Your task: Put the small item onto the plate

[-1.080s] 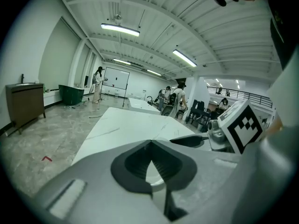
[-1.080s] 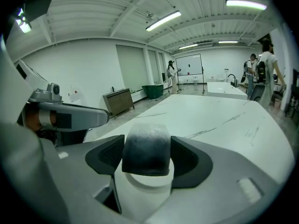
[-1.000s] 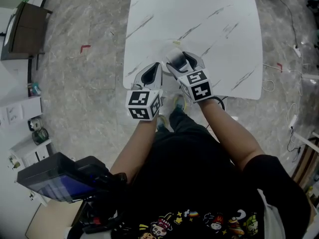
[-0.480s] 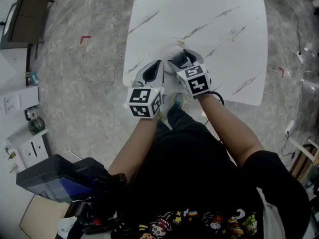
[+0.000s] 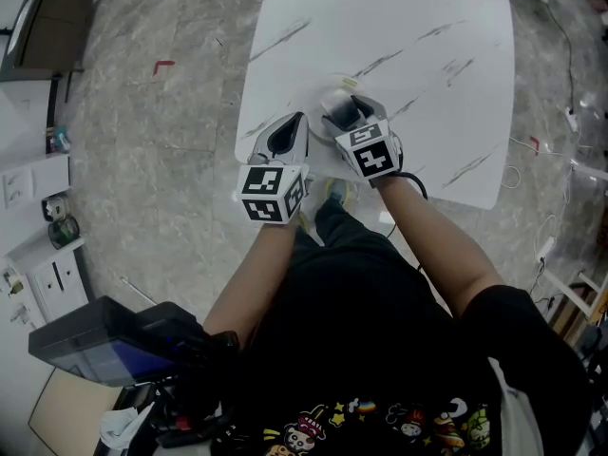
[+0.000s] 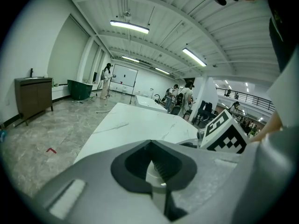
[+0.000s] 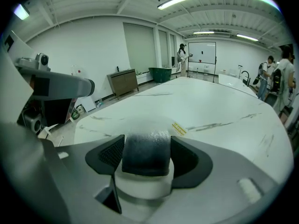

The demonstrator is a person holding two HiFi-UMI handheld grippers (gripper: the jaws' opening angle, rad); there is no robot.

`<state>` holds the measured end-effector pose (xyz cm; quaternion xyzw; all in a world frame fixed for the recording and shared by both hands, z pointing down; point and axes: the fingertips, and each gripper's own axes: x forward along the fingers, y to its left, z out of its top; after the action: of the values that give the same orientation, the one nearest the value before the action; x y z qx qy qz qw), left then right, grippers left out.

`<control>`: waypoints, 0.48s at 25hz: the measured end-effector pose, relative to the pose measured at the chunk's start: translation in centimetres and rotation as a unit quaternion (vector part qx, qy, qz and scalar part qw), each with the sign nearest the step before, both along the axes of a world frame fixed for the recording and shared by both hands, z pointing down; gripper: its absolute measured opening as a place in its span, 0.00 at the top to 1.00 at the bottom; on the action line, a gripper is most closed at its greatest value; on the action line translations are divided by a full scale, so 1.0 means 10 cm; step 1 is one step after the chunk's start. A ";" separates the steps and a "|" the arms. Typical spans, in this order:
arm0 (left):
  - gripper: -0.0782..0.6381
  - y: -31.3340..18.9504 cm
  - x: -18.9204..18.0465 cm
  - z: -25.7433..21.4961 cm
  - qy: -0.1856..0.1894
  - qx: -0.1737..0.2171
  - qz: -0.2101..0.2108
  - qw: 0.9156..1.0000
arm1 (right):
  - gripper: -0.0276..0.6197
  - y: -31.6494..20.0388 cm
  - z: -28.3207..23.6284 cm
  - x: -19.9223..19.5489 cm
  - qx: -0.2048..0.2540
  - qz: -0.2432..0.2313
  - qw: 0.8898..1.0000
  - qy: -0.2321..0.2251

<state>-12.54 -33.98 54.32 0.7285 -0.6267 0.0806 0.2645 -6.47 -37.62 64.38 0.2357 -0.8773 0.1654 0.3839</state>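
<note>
The small item [image 5: 339, 112] is a stubby piece with a dark grey top and a white base [image 7: 146, 153]. My right gripper [image 5: 344, 105] is shut on it, low over the near edge of the white marble table [image 5: 408, 27]. The dark pads [image 7: 187, 157] press its two sides. My left gripper [image 5: 289, 129] is just left of it, also at the near edge, with its jaws shut [image 6: 154, 169]. A thin white sliver shows between its pads; I cannot tell what it is. I cannot make out a plate on the white top.
A small yellow label [image 7: 179, 128] lies on the table just beyond the item. A dark cabinet [image 5: 47, 27] stands at the far left, and cables [image 5: 560, 131] trail on the floor to the right. A dark device [image 5: 104, 340] is at my lower left. People stand far off in the hall [image 6: 106, 80].
Both grippers stay at the table's near edge, the right one still shut on the item. Only the head camera has drifted a little.
</note>
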 end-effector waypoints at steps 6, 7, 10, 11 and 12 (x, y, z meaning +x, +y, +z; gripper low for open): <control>0.89 0.02 -0.09 0.02 0.004 -0.002 -0.004 1.000 | 0.44 0.00 0.06 -0.09 0.011 -0.017 1.000 0.021; 0.89 0.02 -0.10 0.01 0.004 -0.002 -0.004 1.000 | 0.44 -0.01 0.07 -0.09 0.011 -0.016 1.000 0.022; 0.89 0.03 -0.12 0.02 0.005 -0.002 -0.004 1.000 | 0.44 -0.02 0.09 -0.10 0.008 -0.013 1.000 0.026; 0.89 0.03 -0.12 0.02 0.005 -0.002 -0.004 1.000 | 0.44 -0.02 0.09 -0.10 0.007 -0.013 1.000 0.027; 0.89 0.03 -0.12 0.02 0.006 -0.001 -0.004 1.000 | 0.44 -0.03 0.10 -0.10 0.006 -0.013 1.000 0.028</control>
<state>-13.74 -33.70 54.52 0.7258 -0.6283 0.0763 0.2695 -7.42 -37.88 65.41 0.2312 -0.8703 0.1484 0.4088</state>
